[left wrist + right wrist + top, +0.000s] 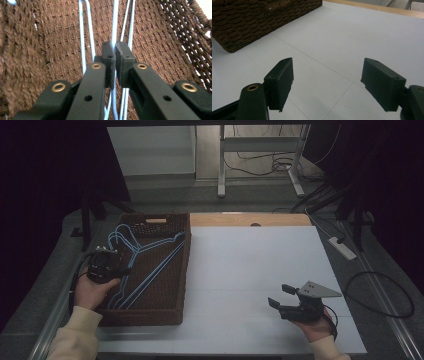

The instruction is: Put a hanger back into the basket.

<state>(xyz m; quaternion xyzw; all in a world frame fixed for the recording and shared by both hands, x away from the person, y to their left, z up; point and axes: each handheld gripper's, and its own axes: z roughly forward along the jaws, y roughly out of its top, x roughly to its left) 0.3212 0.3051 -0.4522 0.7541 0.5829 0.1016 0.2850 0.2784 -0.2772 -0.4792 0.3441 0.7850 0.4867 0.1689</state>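
Several light-blue wire hangers (150, 262) lie in a brown woven basket (186, 265) at the left of the white table. My left gripper (104, 264) reaches down into the basket's left side. In the left gripper view its jaws (115, 58) are shut on one blue hanger wire (115, 22), which runs straight between the pads. More blue wires (82, 37) lie on the basket's woven floor (50, 45). My right gripper (280, 295) rests low over the table at the front right, open. Nothing is between its fingers (327, 75).
The basket's outer wall (262, 17) stands to the left of the right gripper, across bare white tabletop (352, 37). A wooden strip (250, 219) edges the table's far side. A power strip (342, 248) and cables lie on the floor to the right.
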